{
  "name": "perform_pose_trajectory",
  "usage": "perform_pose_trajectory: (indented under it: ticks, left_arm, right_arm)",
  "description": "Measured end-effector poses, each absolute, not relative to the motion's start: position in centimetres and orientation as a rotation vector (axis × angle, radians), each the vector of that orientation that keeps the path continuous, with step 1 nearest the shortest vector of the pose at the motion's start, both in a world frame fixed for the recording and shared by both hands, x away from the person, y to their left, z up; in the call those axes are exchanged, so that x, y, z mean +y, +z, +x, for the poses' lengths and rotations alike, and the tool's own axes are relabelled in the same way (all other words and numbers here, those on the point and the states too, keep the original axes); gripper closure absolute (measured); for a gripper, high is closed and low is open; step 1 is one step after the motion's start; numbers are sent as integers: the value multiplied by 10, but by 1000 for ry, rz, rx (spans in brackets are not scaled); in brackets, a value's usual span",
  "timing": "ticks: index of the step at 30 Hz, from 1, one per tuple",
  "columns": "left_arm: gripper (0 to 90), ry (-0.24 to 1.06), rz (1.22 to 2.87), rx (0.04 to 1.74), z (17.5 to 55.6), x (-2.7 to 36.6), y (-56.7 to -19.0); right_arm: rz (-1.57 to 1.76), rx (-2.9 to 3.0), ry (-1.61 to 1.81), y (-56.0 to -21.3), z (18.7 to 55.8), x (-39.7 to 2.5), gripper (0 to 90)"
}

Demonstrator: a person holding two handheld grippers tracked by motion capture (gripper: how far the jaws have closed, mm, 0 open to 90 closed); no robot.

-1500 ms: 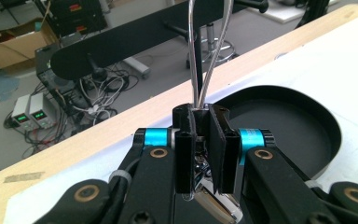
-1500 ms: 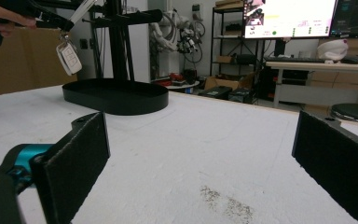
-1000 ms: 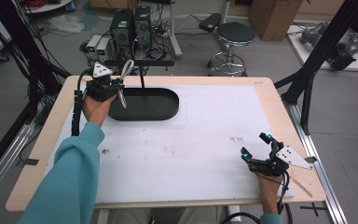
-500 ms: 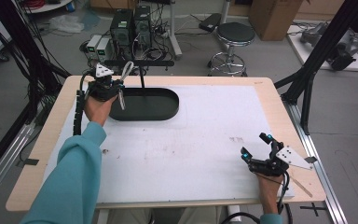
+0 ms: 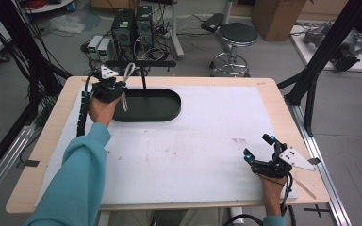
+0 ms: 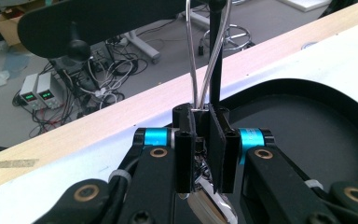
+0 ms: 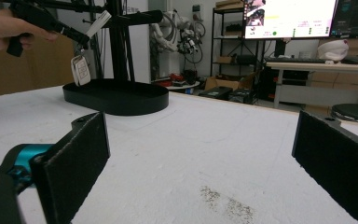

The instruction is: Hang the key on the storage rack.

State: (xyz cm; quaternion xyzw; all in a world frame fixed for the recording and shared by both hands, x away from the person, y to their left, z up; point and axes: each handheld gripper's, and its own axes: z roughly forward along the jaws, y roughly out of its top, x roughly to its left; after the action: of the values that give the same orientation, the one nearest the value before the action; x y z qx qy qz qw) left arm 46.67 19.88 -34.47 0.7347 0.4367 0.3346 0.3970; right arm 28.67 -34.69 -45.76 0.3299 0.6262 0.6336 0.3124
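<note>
Above the black tray, a white key fob dangles on a wire loop.

table: wood | white mat on top | black oval tray-stand on mat

The high view looks forward and down over the whole white-covered wooden table. The left gripper view sits close at the far-left black oval stand base, facing the far edge. The right gripper view looks low across the table from near right toward that same base.
</note>
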Motion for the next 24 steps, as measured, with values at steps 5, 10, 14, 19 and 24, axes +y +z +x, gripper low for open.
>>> perform_pose_trajectory:
  ticks: [5,10,14,19,24]
  left_arm:
    - [814,869,1868,1116,469,193,-349]
    - [814,885,1879,1143,472,189,-354]
    - [814,884,1873,1153,475,187,-356]
    - [813,880,1871,1161,477,188,-359]
    - [813,878,1865,1177,480,185,-360]
  right_arm:
    - [869,1650,1671,-458,287,-347,34]
    - [870,1653,1672,-458,287,-347,34]
    - [871,1652,1671,-458,287,-347,34]
    - [870,1652,1672,-458,287,-347,34]
    - [858,1653,1667,-458,287,-347,34]
